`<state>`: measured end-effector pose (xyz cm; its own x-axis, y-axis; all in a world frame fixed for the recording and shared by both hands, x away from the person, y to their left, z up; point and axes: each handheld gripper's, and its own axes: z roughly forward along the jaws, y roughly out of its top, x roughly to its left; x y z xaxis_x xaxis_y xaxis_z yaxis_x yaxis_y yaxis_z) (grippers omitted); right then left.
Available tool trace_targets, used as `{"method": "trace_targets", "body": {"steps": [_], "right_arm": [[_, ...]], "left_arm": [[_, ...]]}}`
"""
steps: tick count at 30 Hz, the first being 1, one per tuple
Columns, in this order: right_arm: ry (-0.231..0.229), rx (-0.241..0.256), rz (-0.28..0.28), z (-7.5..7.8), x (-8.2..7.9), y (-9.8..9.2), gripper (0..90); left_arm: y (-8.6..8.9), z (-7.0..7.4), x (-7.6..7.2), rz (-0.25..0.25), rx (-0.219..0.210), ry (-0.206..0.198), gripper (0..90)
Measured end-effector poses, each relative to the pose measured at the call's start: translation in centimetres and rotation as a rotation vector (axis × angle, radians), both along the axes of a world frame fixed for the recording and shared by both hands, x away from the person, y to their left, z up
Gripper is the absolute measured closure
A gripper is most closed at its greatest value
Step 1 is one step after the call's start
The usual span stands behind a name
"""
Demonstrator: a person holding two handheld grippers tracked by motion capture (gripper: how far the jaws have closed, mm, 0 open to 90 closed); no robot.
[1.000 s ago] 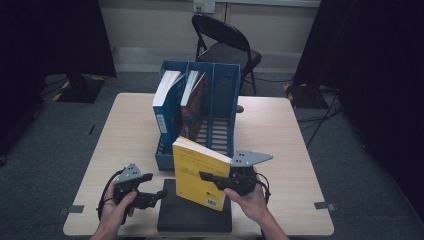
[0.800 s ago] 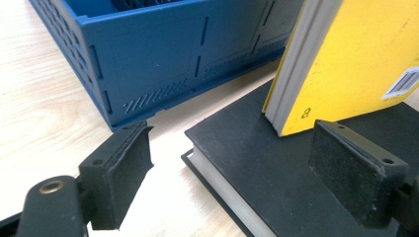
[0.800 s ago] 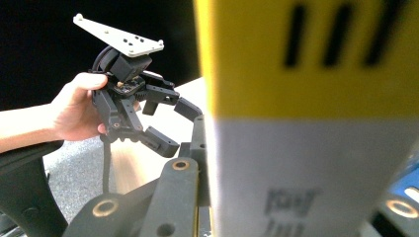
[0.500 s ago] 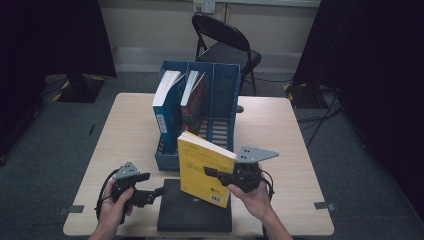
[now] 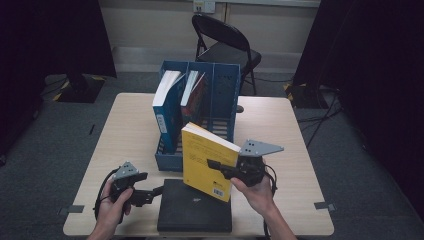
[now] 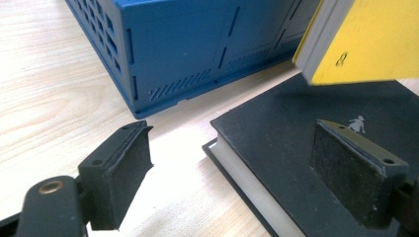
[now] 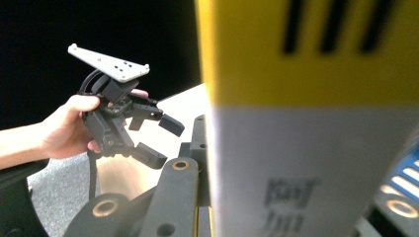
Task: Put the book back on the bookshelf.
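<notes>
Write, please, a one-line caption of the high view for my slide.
Right gripper lifts a yellow book above a black book, left gripper open beside it, before a blue file rack.

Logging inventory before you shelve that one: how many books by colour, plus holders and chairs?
Yellow book, held by the right gripper: 1
Black book: 1
Blue book: 1
Red book: 1
Blue file holder: 1
Chair: 1
Total: 6

glossy yellow book (image 5: 207, 162), matt black book (image 6: 291, 148), seemingly plastic blue rack (image 6: 188, 44)
</notes>
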<state>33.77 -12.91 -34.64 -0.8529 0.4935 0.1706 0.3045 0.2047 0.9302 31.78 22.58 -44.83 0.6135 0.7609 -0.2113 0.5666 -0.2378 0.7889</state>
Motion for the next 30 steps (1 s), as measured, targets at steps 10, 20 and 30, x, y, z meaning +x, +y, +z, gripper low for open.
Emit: {"method": "trace_targets", "body": {"steps": [10, 20, 30], "right_arm": [[-0.042, 0.032, -0.028, 1.7, 0.6, -0.5, 75.6], [-0.047, 0.012, -0.08, 2.6, 2.2, 0.3, 75.6], [-0.036, 0.01, -0.139, 3.0, 3.3, 0.4, 75.6]], "left_arm": [[-0.2, 0.1, -0.1, -0.012, 0.003, -0.017, 15.8], [-0.1, 0.1, -0.2, -0.022, 0.009, -0.038, 15.8], [-0.1, 0.1, -0.2, -0.02, 0.006, -0.039, 15.8]]}}
